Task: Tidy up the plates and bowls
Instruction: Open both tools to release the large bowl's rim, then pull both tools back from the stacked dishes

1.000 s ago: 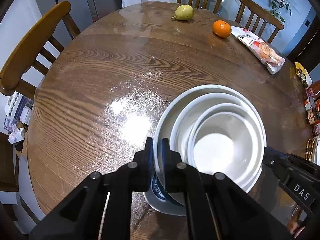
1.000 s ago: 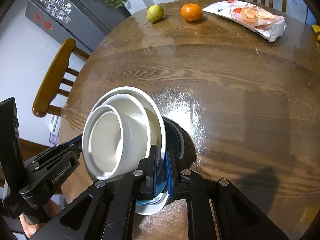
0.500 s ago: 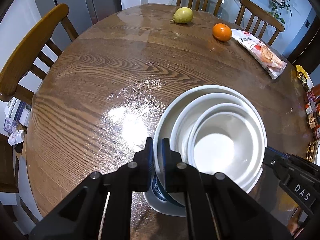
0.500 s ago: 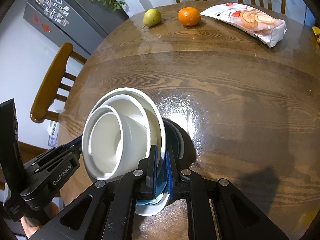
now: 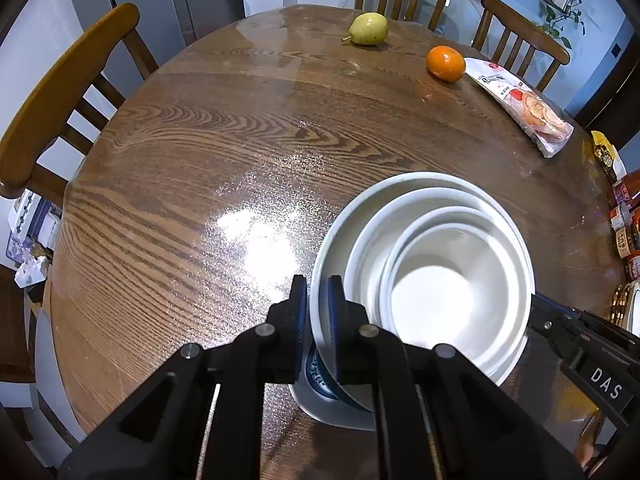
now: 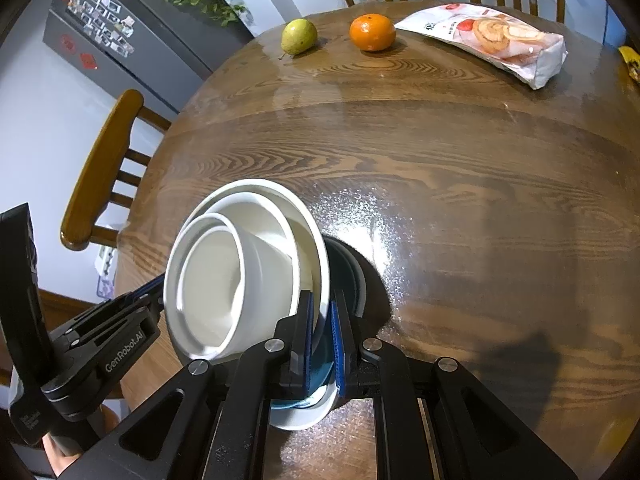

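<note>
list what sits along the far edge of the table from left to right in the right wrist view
green-yellow pear → round orange mandarin → white plastic snack bag printed with pastry rolls → yellow banana tip at the picture's right edge

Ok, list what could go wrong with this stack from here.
1. Both tongs, left and right, pinch only the big bowl's thin rim; it could slip.
2. The nested inner bowls sit loose and off-centre; a tilt may slide them out.
3. The blue-patterned plate directly beneath could get knocked.
</note>
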